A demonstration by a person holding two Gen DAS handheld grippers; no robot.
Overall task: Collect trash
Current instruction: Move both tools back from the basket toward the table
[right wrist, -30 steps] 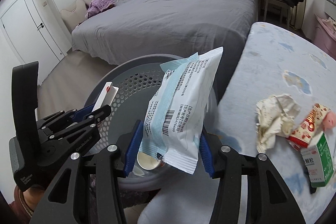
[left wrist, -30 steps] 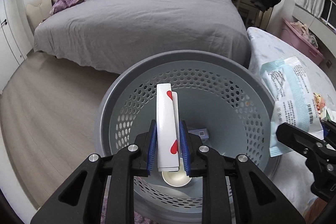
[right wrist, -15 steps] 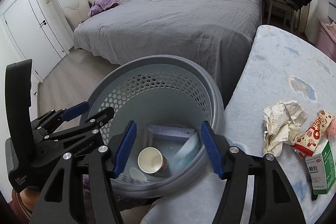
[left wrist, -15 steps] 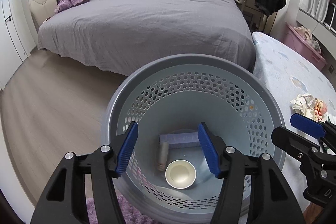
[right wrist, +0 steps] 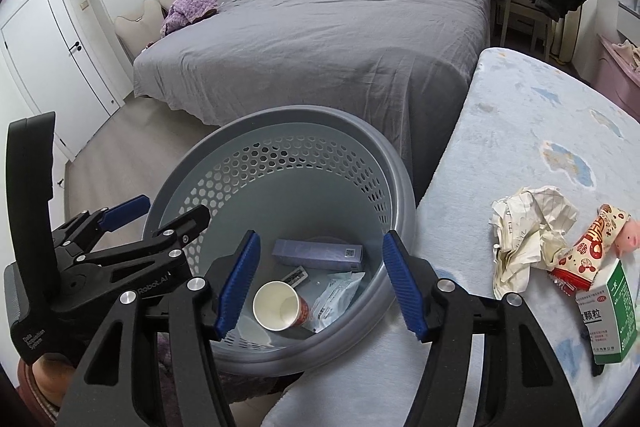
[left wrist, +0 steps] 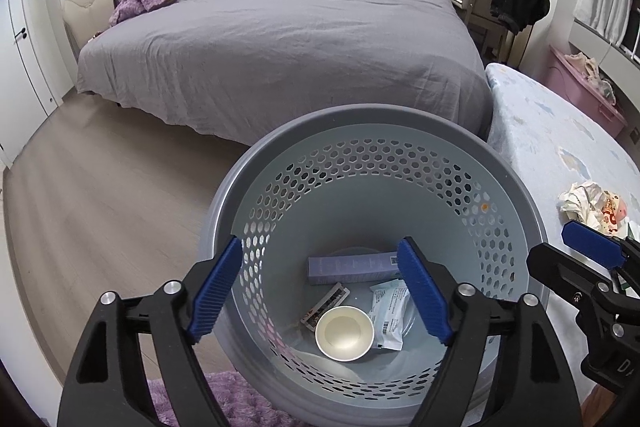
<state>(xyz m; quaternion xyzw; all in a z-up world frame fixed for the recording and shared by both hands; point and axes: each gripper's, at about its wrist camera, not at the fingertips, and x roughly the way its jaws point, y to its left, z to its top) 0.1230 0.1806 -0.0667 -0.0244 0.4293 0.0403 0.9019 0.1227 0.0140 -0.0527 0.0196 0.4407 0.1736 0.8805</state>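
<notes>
A round grey plastic basket (left wrist: 496, 163) with honeycomb holes punched through its wall is seen from above, standing right beside a table under a pale blue patterned cloth (right wrist: 520, 131). Down on its smooth bottom some trash is piled: a long lilac carton (left wrist: 352, 269) lying flat, a paper cup (left wrist: 345, 333) on its side with the white inside showing, a crinkly blue-and-white plastic packet (left wrist: 390, 313) next to the cup, and a thin flat card-like box (left wrist: 326, 307) wedged between the carton and the cup.

The left gripper (left wrist: 320, 293) is held over the basket, ribbed blue pads apart and the jaws widening, nothing between them. The right gripper (right wrist: 320, 285) is parked over the basket too, jaws spread and empty.

Compared to a second ago: the white box with red hearts was pinched in the left gripper then, and the blue-and-white packet was clamped in the right one. Both are out of the grippers now and the packet is lying in the basket.

Still left on the cloth: a crumpled ball of lined paper (right wrist: 528, 231), a shiny red-and-white snack wrapper (right wrist: 588, 247) touching it, and a green-and-white cardboard box (right wrist: 612, 311) just beside that.

A bed with a wrinkled grey cover (left wrist: 288, 39) is seen behind.
</notes>
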